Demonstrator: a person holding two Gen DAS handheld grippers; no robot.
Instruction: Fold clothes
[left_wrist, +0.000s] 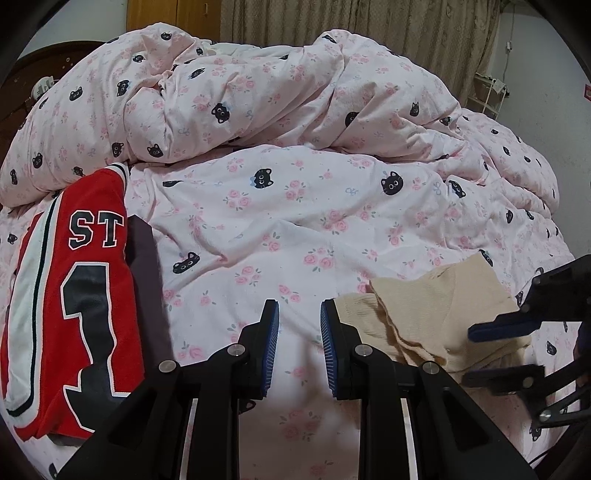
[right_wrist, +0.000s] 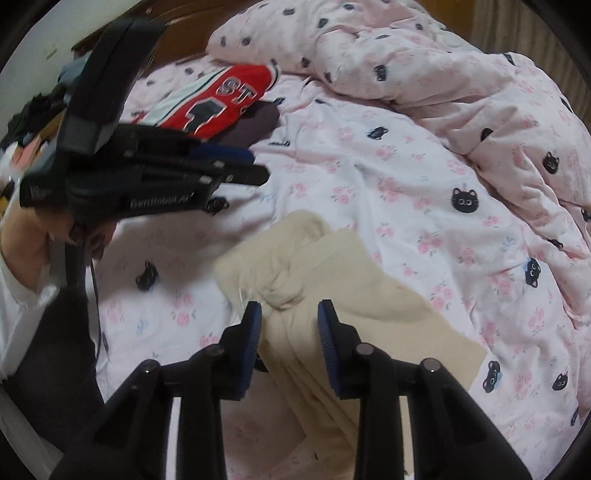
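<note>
A cream ribbed garment (left_wrist: 436, 317) lies crumpled on the pink cat-print bed sheet (left_wrist: 280, 221); it also shows in the right wrist view (right_wrist: 332, 295). My left gripper (left_wrist: 299, 343) is open and empty over bare sheet, just left of the cream garment. My right gripper (right_wrist: 290, 343) is open, its jaws straddling the cream garment without closing on it; from the left wrist view it shows at the right edge (left_wrist: 502, 350). The left gripper appears in the right wrist view (right_wrist: 236, 166) at upper left.
A folded red jersey (left_wrist: 77, 295) marked "ST 1" lies on a dark garment (left_wrist: 144, 266) at the left; both show in the right wrist view (right_wrist: 221, 103). A bunched cat-print duvet (left_wrist: 258, 99) fills the back of the bed. The person's body (right_wrist: 33, 295) is at left.
</note>
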